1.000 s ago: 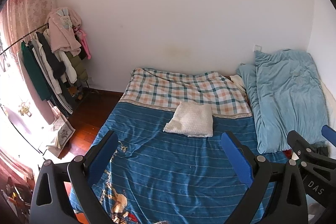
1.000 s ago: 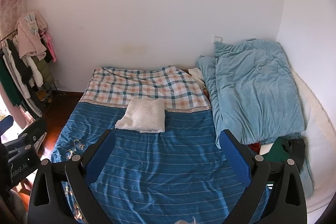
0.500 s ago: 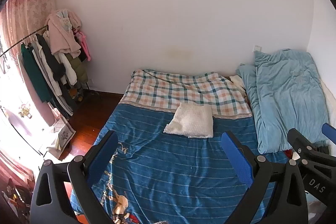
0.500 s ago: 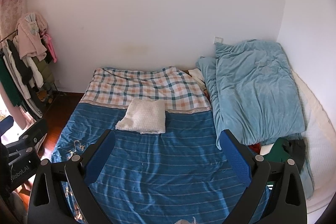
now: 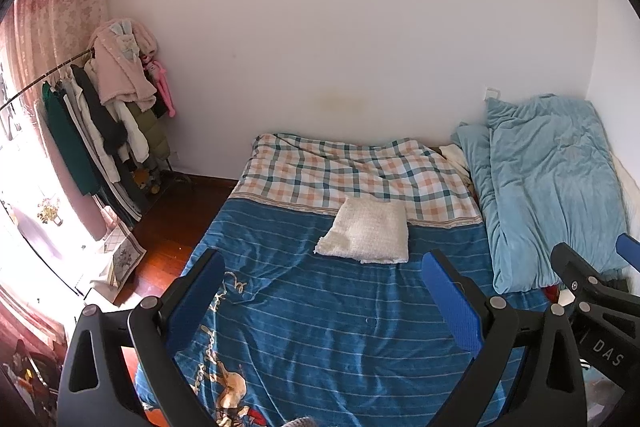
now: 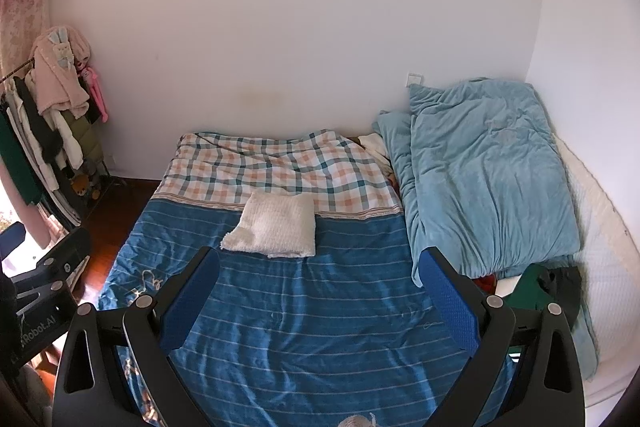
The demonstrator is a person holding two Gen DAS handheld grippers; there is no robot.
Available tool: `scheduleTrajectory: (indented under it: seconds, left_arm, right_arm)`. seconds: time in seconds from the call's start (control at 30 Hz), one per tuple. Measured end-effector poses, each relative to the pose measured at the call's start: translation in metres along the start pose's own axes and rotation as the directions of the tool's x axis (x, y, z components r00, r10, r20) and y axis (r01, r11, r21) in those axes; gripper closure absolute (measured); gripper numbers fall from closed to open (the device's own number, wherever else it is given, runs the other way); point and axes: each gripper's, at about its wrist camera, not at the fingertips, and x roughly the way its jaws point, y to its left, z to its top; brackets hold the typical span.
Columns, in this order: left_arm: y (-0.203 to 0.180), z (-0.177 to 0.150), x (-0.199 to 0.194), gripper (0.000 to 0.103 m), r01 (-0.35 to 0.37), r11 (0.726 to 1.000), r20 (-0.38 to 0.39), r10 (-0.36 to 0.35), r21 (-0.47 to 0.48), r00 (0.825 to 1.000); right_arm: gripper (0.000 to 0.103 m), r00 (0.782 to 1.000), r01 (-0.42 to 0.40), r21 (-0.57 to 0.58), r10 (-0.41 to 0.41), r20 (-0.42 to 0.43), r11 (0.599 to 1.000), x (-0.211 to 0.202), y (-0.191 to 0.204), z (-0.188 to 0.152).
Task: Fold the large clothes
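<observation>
Both tongs, left [image 5: 322, 279] and right [image 6: 318, 275], seemingly empty, gape wide.

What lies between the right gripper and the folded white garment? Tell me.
Only bare blue striped bedspread separates the right gripper from the folded white garment, seen in the right wrist view.

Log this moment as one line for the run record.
left hand-held gripper: open, empty, above bed | right hand-held gripper: open, empty | folded white garment: flat on blue striped bedspread | light blue quilt: right side
</observation>
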Motion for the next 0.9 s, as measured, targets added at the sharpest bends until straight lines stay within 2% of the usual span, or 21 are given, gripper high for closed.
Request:
scheduleTrajectory:
  seconds: [0.9]
  left_arm:
    - [0.0024, -0.0004, -0.0020, 0.002, 0.001, 1.000, 0.003, -0.001, -0.001, 1.000]
  right_arm:
    - [0.001, 1.000, 0.009, 0.004, -0.009, 0.008, 1.000, -0.0056, 0.0034, -0.0045]
